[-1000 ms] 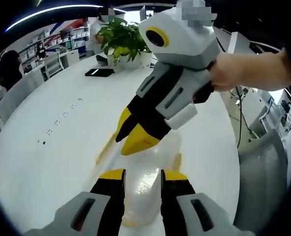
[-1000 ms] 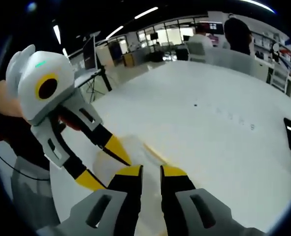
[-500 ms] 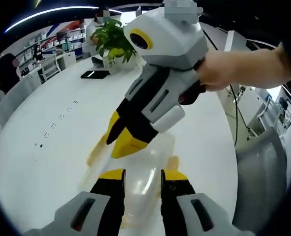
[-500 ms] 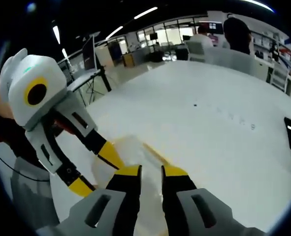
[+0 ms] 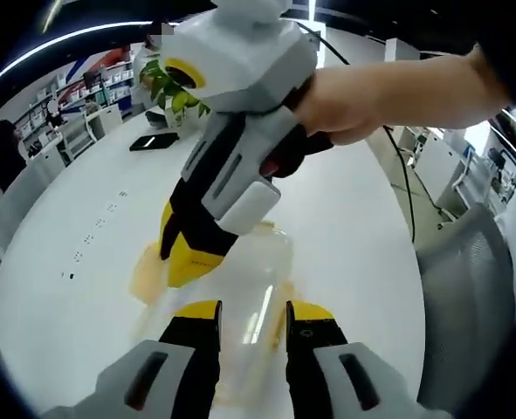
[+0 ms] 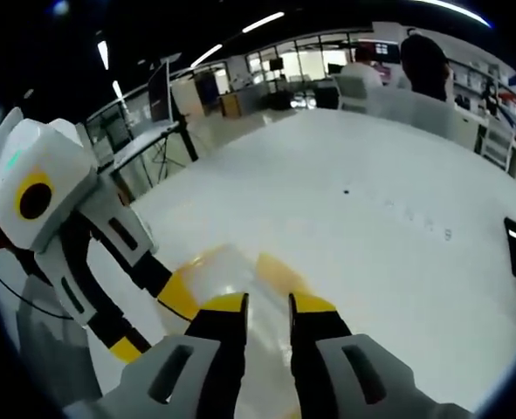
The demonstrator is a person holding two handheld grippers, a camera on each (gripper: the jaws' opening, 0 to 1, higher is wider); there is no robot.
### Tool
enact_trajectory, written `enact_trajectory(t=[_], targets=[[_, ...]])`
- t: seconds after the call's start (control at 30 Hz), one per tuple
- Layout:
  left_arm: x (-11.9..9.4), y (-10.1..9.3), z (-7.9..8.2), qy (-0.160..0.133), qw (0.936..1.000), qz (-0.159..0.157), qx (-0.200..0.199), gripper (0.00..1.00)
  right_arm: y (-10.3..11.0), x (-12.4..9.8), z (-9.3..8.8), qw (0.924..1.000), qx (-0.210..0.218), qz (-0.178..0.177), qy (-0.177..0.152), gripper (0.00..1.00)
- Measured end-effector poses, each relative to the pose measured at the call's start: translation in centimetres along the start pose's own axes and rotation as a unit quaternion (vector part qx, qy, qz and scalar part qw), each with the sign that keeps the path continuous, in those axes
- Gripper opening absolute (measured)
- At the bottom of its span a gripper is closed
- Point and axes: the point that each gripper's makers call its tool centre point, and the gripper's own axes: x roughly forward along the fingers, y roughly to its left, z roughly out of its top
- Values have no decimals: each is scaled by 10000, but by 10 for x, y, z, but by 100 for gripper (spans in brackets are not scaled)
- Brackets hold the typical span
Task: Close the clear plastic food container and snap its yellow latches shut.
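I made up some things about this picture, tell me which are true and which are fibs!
1. The table is white. True.
2. The container is red. False: it is clear plastic with yellow latches.
3. A potted plant stands at the table's far end. True.
4. The right gripper has blue tips. False: they are yellow.
5. A hand holds the right gripper. True.
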Motion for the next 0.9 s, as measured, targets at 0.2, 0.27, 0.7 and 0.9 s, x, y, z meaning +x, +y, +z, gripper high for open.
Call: enact_trajectory(t=[0.2,0.27,0.7,0.9], targets=[[1,0,0,0,10000,21,29,22,0,0,2,10000,-68,9,2,17],[1,-1,0,4,10000,40,68,22,0,0,2,9999,-98,18,19,17],[1,-3,-1,101,9977,169,655,24,3,3,3,9980,-528,239,244,24],[1,-4,-2,159,9964,224,798,25,6,4,2,9952,-812,404,371,26]])
